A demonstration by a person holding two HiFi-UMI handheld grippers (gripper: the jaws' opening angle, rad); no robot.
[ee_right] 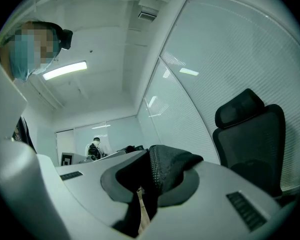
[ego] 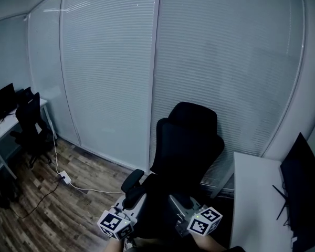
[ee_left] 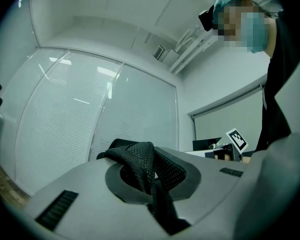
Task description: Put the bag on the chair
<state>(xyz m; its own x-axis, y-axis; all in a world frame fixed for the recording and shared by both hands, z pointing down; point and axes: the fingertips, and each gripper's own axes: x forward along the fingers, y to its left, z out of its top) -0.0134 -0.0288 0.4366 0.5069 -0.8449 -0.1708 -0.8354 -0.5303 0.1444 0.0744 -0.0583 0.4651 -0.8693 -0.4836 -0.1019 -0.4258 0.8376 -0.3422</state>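
Note:
The black office chair (ego: 188, 143) stands in front of the blinds, straight ahead of me, and shows too in the right gripper view as the chair (ee_right: 252, 134) at the right. Both grippers are low and close to me, just before its seat. My left gripper (ego: 132, 203) is shut on a black mesh strap of the bag (ee_left: 142, 164). My right gripper (ego: 179, 205) is shut on another black mesh part of the bag (ee_right: 165, 169). In the head view the bag's body is a dark mass between the grippers that blends with the chair seat.
A white desk (ego: 252, 203) with a dark monitor (ego: 302, 188) stands at the right. At the far left are another desk and a black chair (ego: 32, 127). A power strip (ego: 65, 178) with white cable lies on the wood floor. Closed blinds (ego: 115, 72) fill the wall.

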